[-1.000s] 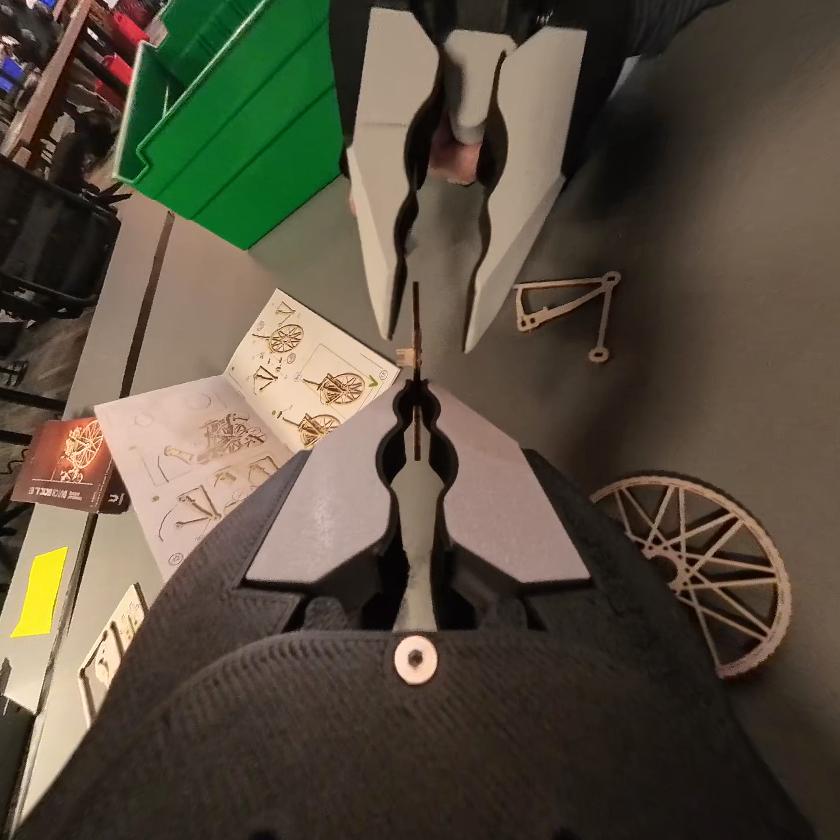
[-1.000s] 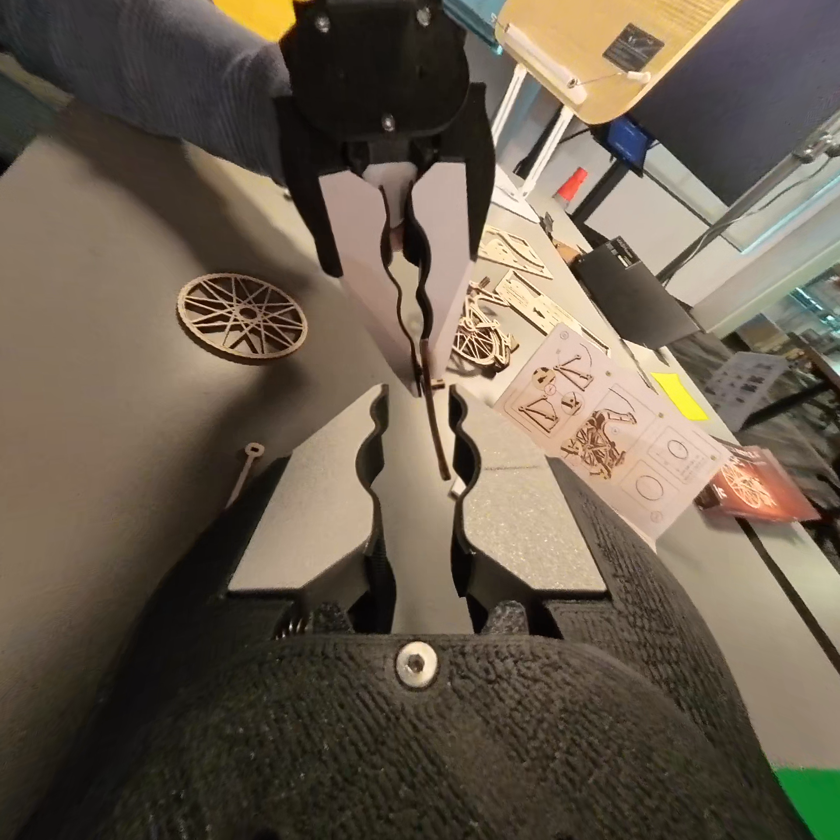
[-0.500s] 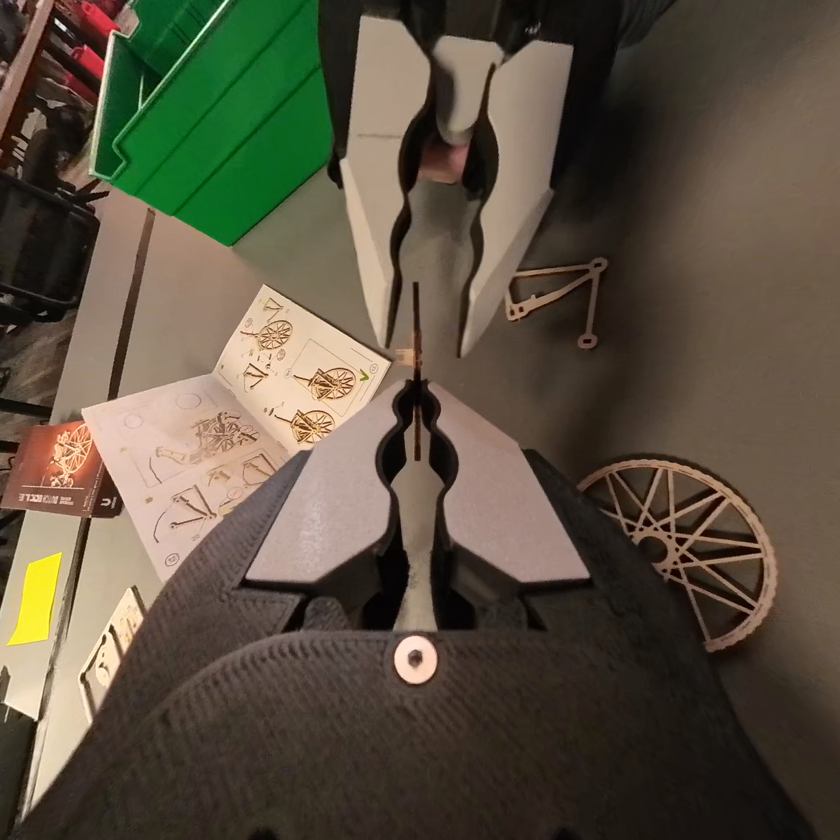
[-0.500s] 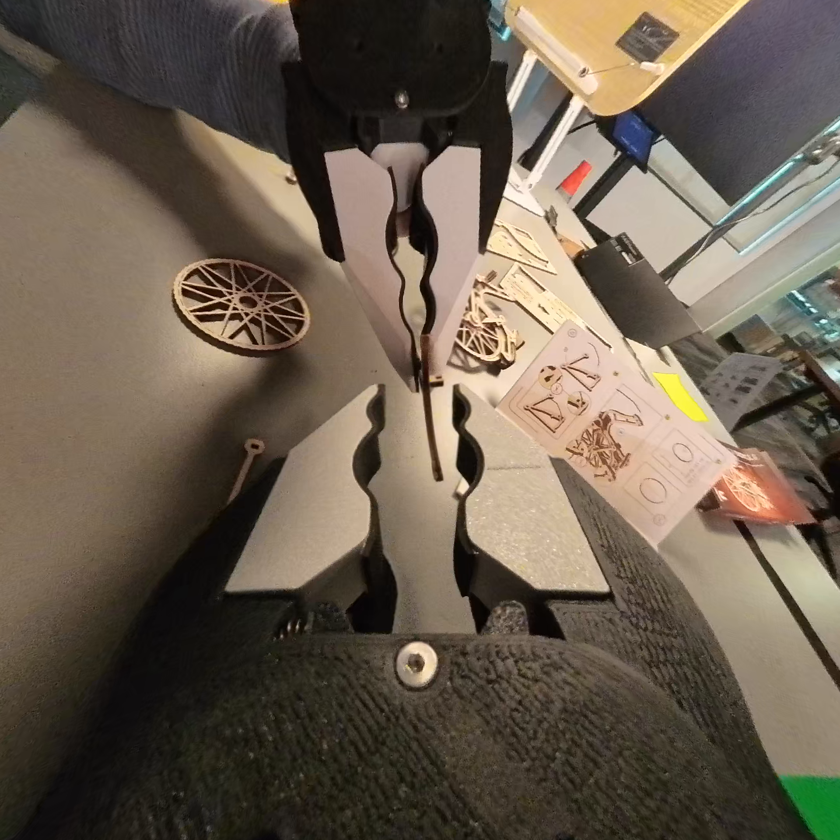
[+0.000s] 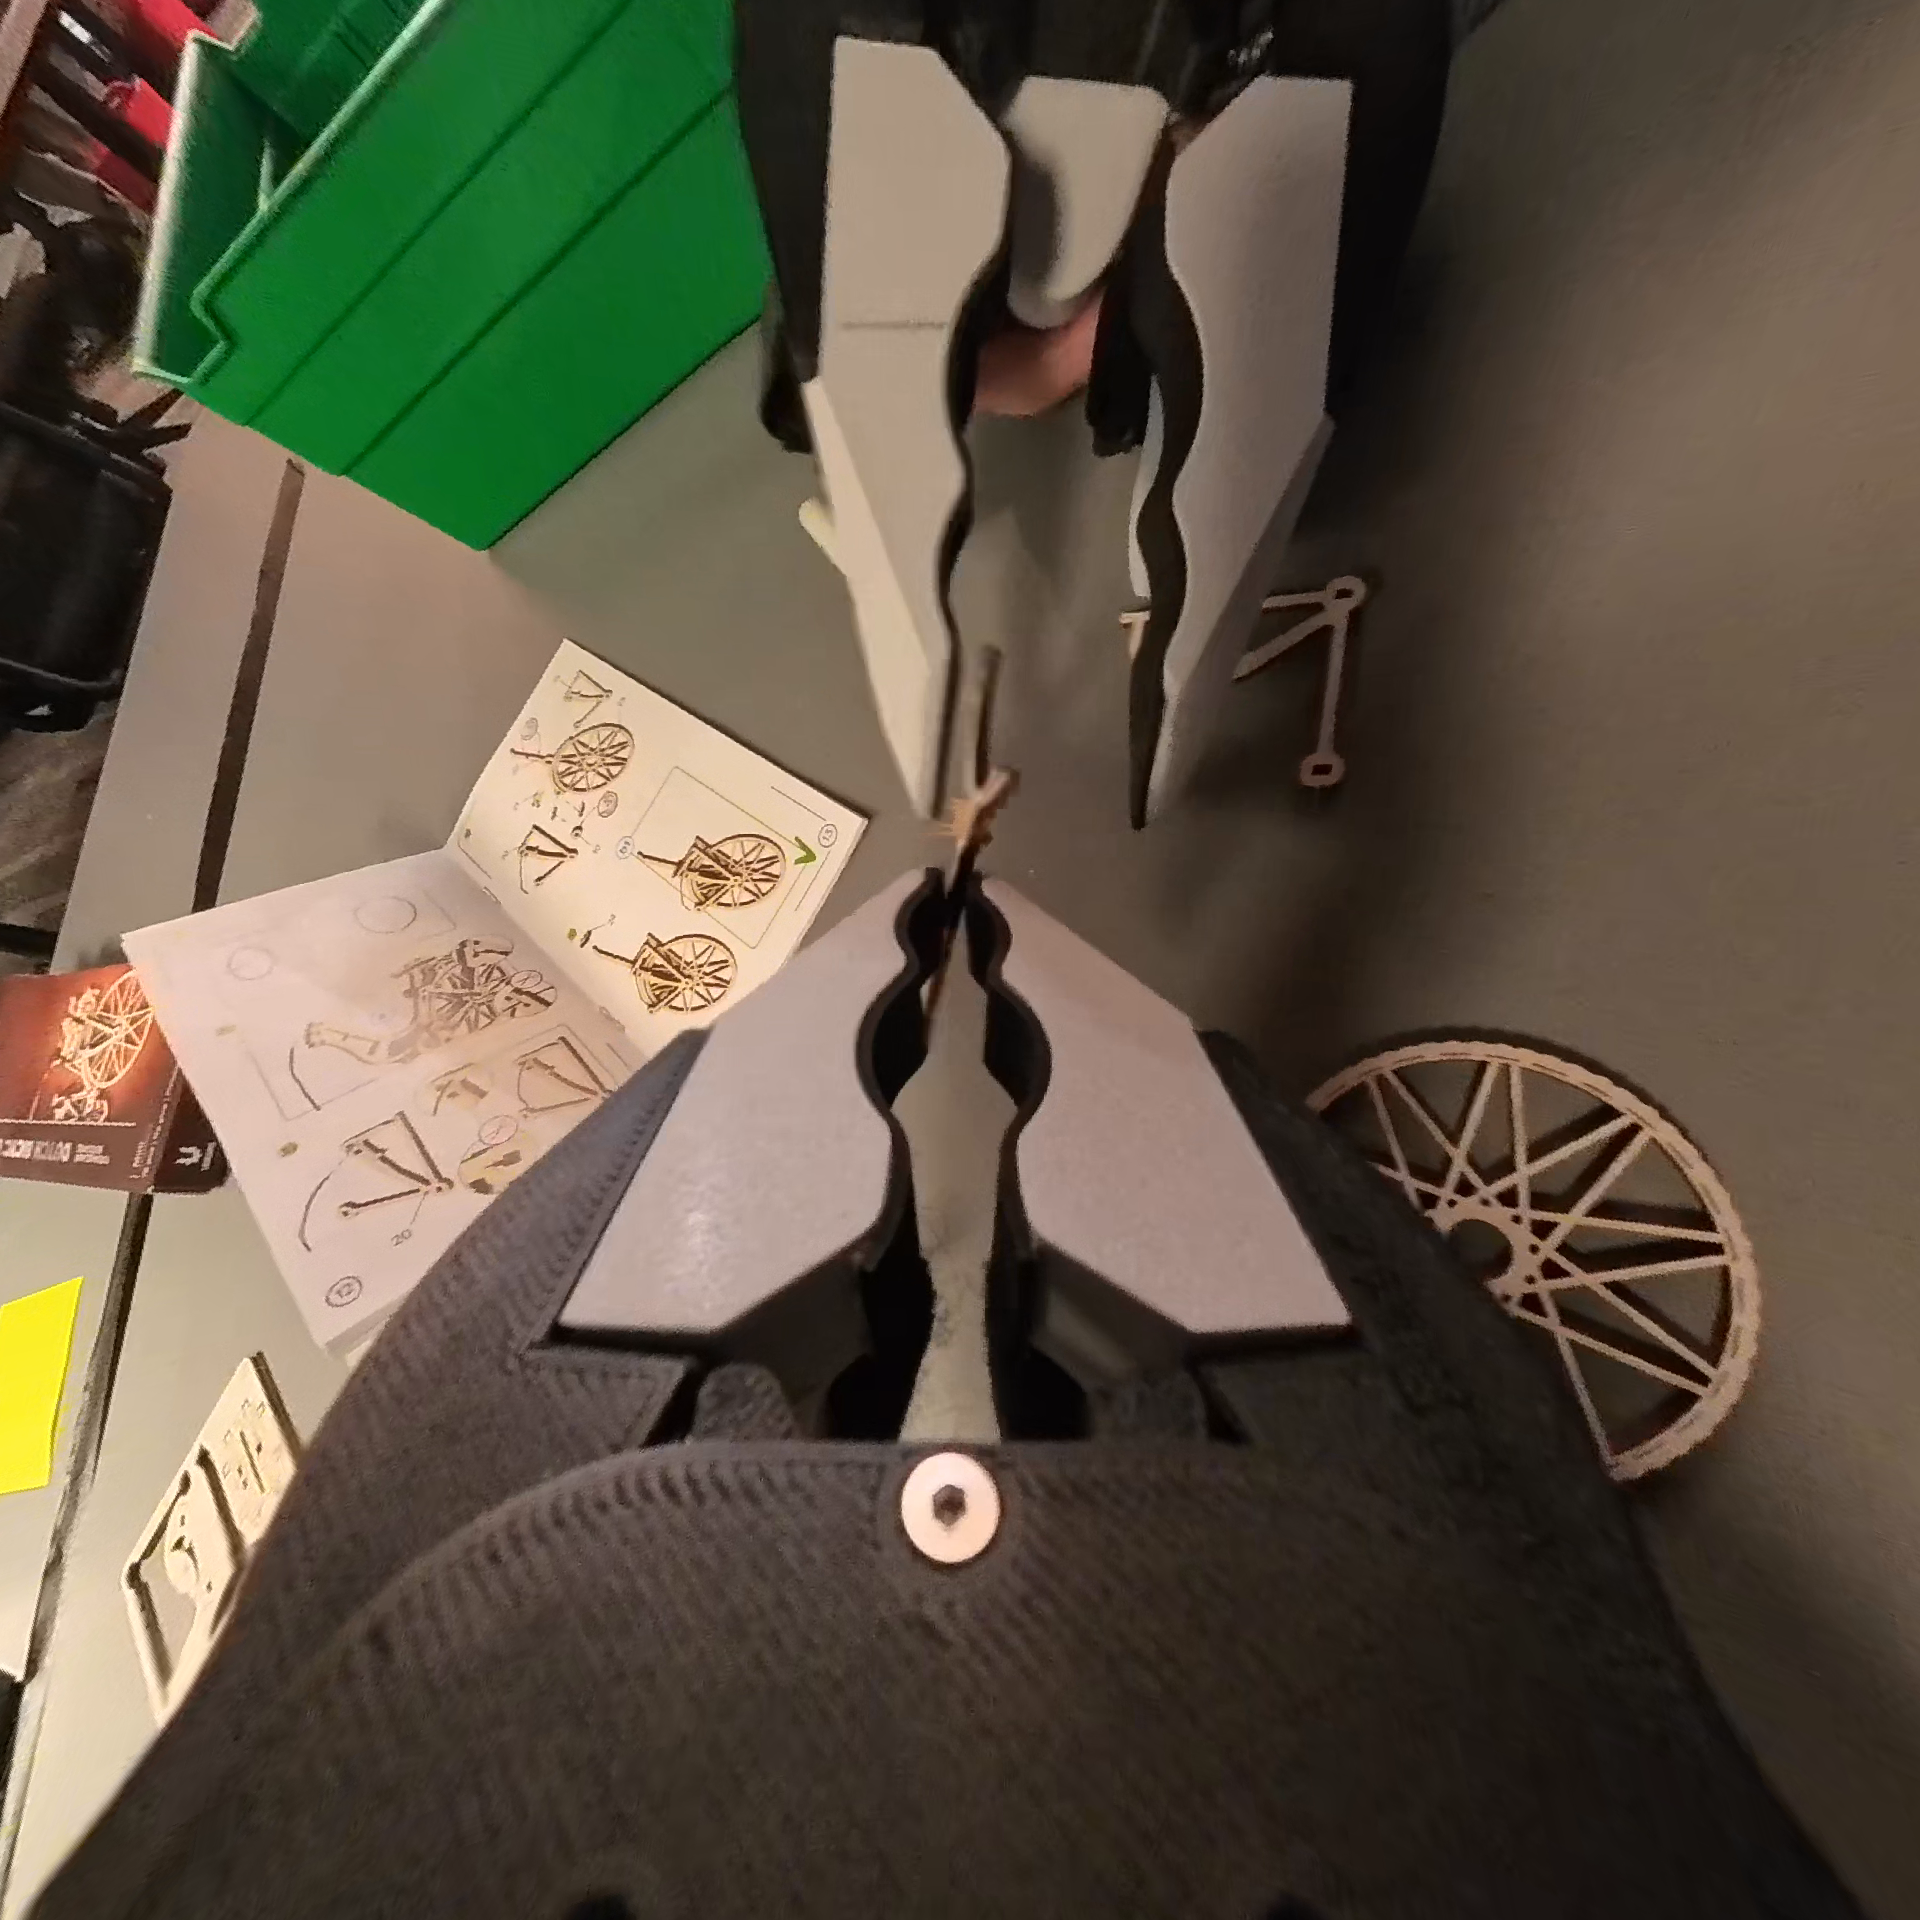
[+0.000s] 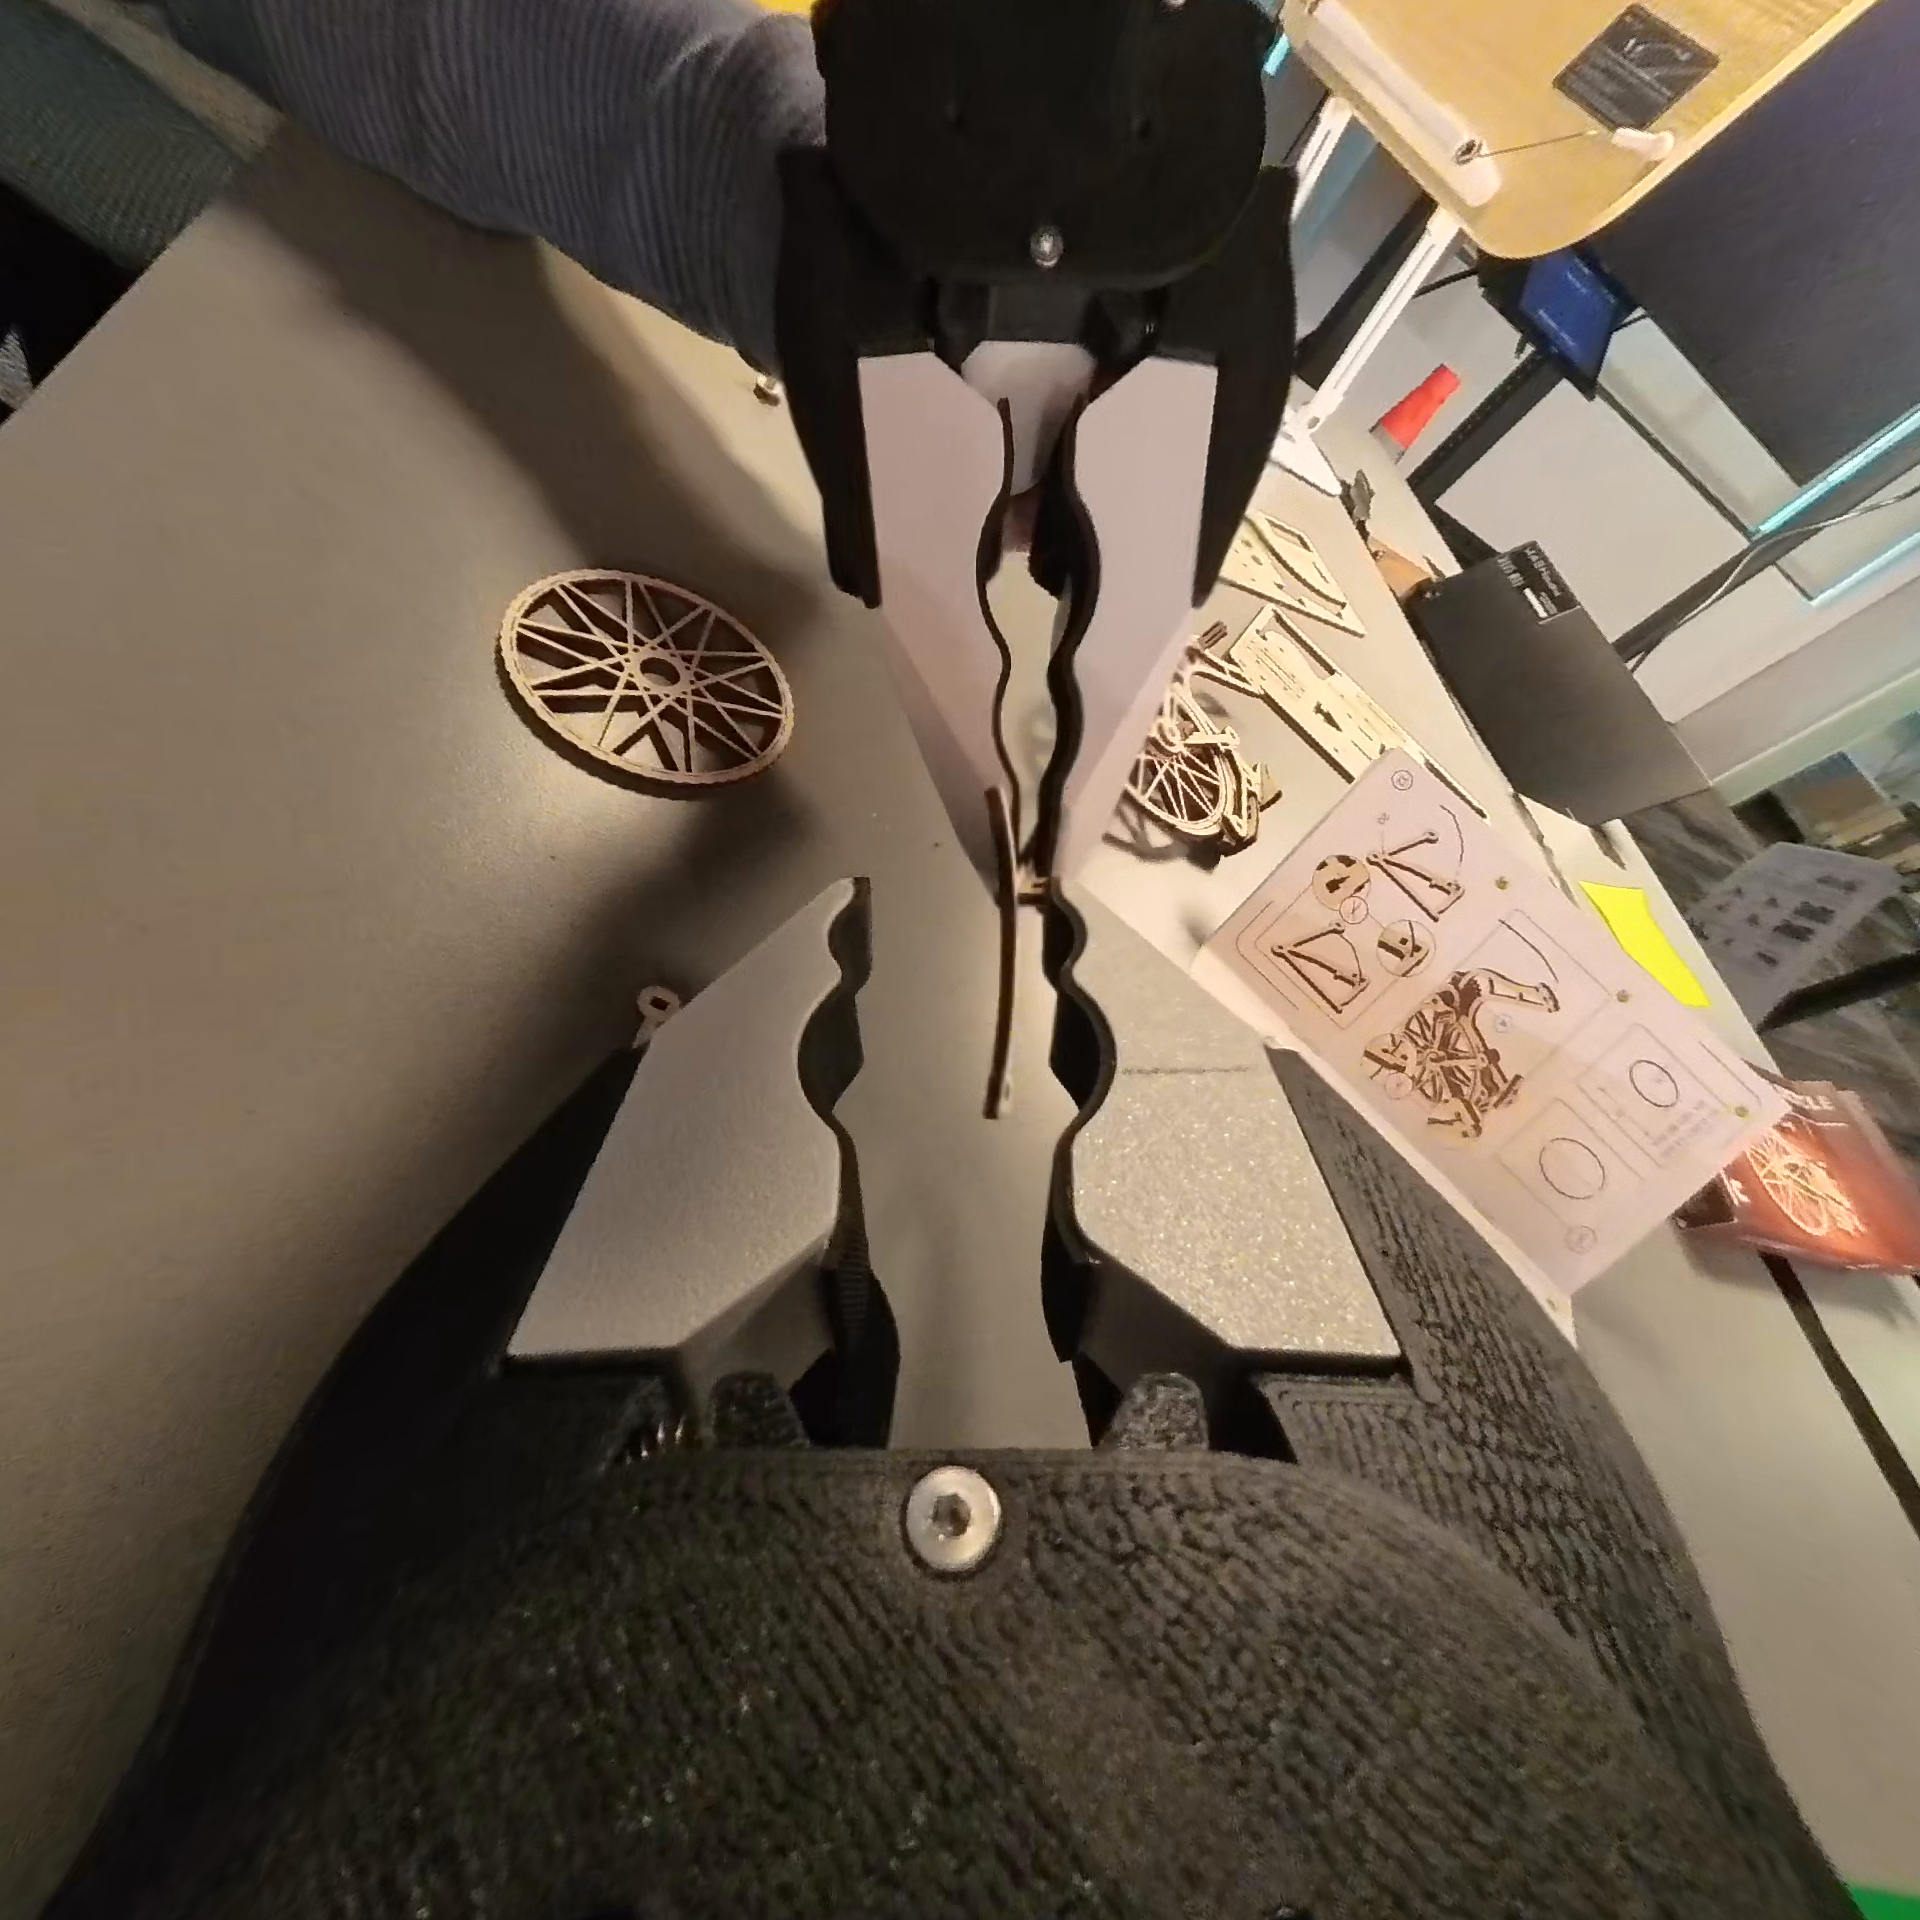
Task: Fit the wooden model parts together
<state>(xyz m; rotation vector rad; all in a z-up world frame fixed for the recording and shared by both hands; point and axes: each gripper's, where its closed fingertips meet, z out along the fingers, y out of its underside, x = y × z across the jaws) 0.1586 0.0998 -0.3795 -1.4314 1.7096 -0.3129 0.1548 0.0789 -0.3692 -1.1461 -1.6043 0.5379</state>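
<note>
My left gripper [image 5: 951, 899] is shut on a thin curved wooden strip [image 5: 977, 727] with a small cross tab near the grip. The strip points forward, into the gap between the open jaws of my right gripper [image 5: 1029, 816], close to one finger. In the right wrist view the strip [image 6: 1003, 966] hangs between my right gripper's [image 6: 958, 891] fingers, nearer the right one, and is not clamped by them. The left gripper [image 6: 1023, 831] faces it from above. A spoked wooden wheel [image 5: 1538, 1247] lies flat on the grey table [image 5: 1662, 520]; it also shows in the right wrist view [image 6: 644, 686].
A triangular wooden frame piece [image 5: 1309, 665] lies on the table. An open instruction booklet [image 5: 499, 997] and a dark red box [image 5: 83, 1081] lie to the left, green bins [image 5: 468, 260] behind. A part-built model [image 6: 1195, 769] and wooden part sheets [image 6: 1288, 623] lie beyond. Less than 4 cm separates the two grippers' tips. From the right gripper's tips to the spoked wooden wheel [image 5: 1538, 1247] is close to 9 cm. Seen from the right wrist view [image 6: 630, 656] as well.
The two grippers have drawn closer together. The right gripper's jaws stand slightly wider. The strip has tilted a little in the left gripper's grip.
</note>
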